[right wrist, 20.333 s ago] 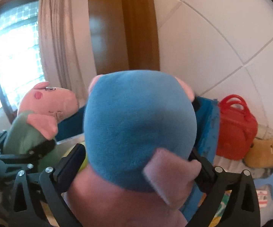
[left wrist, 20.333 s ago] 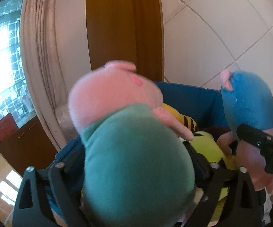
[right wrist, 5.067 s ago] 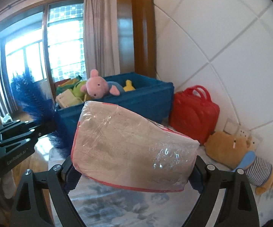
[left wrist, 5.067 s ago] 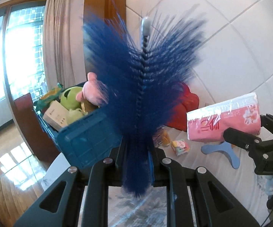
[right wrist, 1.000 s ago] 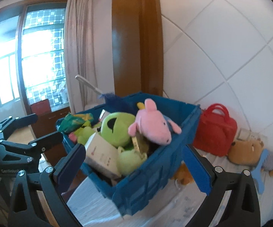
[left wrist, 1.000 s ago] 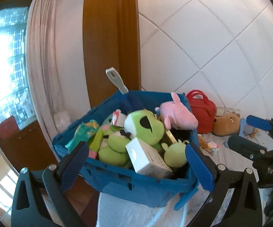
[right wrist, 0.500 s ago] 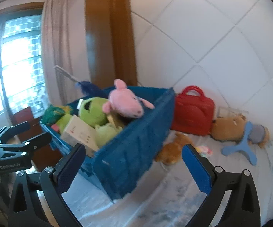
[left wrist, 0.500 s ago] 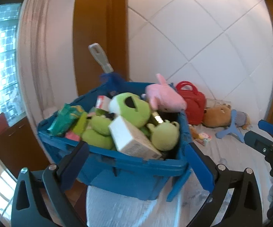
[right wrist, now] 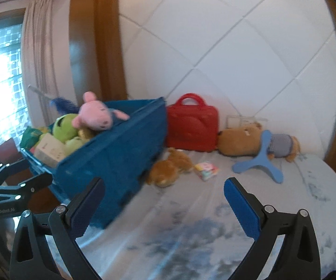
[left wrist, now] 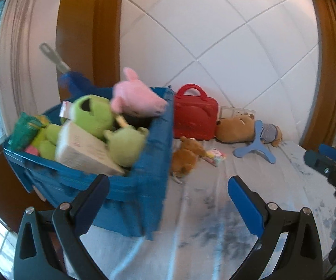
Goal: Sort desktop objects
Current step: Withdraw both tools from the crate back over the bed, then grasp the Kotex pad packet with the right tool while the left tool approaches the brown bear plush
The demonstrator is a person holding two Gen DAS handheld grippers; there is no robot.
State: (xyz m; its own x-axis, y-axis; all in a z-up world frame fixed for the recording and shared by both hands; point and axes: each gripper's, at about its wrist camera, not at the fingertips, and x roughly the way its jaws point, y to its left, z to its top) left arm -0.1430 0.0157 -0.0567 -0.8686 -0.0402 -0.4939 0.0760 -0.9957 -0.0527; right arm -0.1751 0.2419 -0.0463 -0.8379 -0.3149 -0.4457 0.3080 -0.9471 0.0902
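Observation:
A blue crate on the left holds a pink pig plush, green plush toys, a white box and a blue brush. On the table lie a small brown plush, a small colourful pack, a blue three-armed toy, a big brown bear plush and a red case. My left gripper and right gripper are open and empty above the table.
The table has a pale blue-grey marbled cloth. A white tiled wall stands behind, with a wooden frame and a curtain at the left. My right gripper shows at the right edge of the left wrist view.
Both views have swung right, from the crate toward the table. The crate has shifted left in both frames and more of the loose toys shows. Both grippers stay open.

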